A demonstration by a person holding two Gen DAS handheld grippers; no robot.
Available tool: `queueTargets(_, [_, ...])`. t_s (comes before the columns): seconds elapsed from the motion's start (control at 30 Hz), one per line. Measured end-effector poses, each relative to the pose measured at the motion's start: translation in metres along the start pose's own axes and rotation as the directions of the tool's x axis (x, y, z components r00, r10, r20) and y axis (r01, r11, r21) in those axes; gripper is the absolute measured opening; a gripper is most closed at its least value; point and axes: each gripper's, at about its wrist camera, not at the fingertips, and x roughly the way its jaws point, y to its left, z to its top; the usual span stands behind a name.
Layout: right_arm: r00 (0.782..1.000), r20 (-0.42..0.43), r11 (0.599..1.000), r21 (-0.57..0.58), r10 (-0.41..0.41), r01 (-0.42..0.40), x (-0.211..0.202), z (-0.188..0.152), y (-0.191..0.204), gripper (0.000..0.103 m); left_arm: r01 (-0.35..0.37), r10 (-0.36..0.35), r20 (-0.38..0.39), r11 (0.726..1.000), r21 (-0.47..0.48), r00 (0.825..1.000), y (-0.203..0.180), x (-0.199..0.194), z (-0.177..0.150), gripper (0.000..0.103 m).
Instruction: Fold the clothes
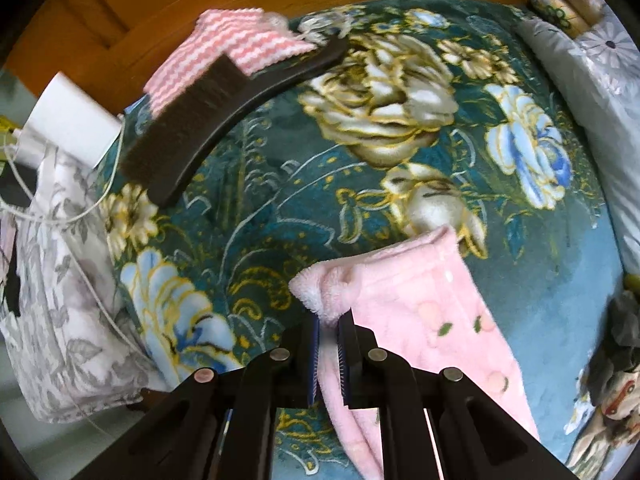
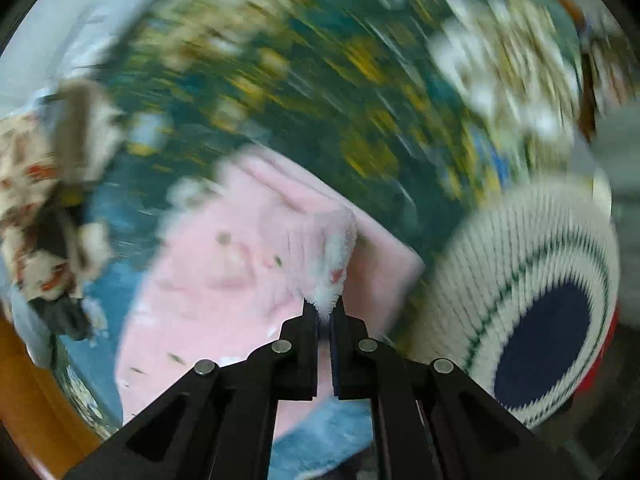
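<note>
Two views cover your workspace, and they differ in sharpness. Your left wrist view is sharp and shows the teal floral blanket (image 1: 280,200) spread over the bed, a grey-white leaf-print fabric (image 1: 60,300) at its left edge, a pale grey pillow (image 1: 592,92) at its right edge, a long dark brush (image 1: 224,108) lying across the upper left, a pink-and-white striped knit (image 1: 232,52) partly under that brush, and a white box (image 1: 68,120) with a cord beside the leaf-print fabric. Your right wrist view is heavily motion-blurred; only it shows a white knit sleeve cuff (image 2: 540,308) with a dark opening at lower right, and a patterned cloth bundle (image 2: 44,220) at the left edge.

The pink fleece garment (image 1: 424,320) lies on the blanket directly ahead of both tools. In the left view it runs from the fingertips down the right side of the frame, with a fluffy rolled edge at the tips. In the right view the same pink fleece garment (image 2: 224,272) spreads to the left and below the fingers.

Your left gripper (image 1: 329,320) is nearly closed, its pads pinching the fluffy edge of the garment. Your right gripper (image 2: 323,312) is likewise closed to a narrow gap, clamping a white-fringed fold of the garment between its tips.
</note>
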Motion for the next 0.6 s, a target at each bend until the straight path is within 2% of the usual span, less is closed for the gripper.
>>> queueTargets(0.1, [1.000,-0.013,1.000,0.001,-0.019,0.019,0.013,-0.005,-0.010,0.005,-0.024,0.024,-0.004,1.000,0.008,1.000,-0.001,0.000,-0.003,0.009])
queueTargets(0.2, [1.000,0.004,0.999,-0.038,-0.018,0.018,0.009,-0.003,-0.007,0.014,-0.035,0.035,0.005,0.999,0.028,0.999,-0.006,-0.006,-0.004,0.009])
queueTargets(0.3, [0.999,0.048,0.997,-0.083,-0.005,0.009,-0.005,0.004,-0.003,0.027,-0.042,0.041,0.015,0.998,0.047,0.999,-0.013,-0.011,-0.004,0.009])
queueTargets(0.33, [0.998,0.061,0.995,-0.104,0.002,0.005,-0.008,0.008,-0.001,0.034,-0.044,0.043,0.019,0.998,0.053,0.999,-0.016,-0.013,-0.005,0.009])
queueTargets(0.37, [0.998,0.067,0.991,-0.132,0.001,0.008,-0.009,0.013,0.003,0.037,-0.046,0.044,0.022,0.997,0.059,0.999,-0.018,-0.014,-0.005,0.009])
queueTargets(0.47, [0.998,0.055,0.979,-0.201,-0.017,0.028,-0.002,0.031,0.016,0.037,-0.054,0.052,0.031,0.996,0.068,0.998,-0.025,-0.018,-0.009,0.009])
queueTargets(0.6, [1.000,0.030,0.961,-0.278,0.004,0.004,0.011,0.051,0.028,0.037,-0.068,0.064,0.045,0.994,0.081,0.997,-0.032,-0.023,-0.016,0.010])
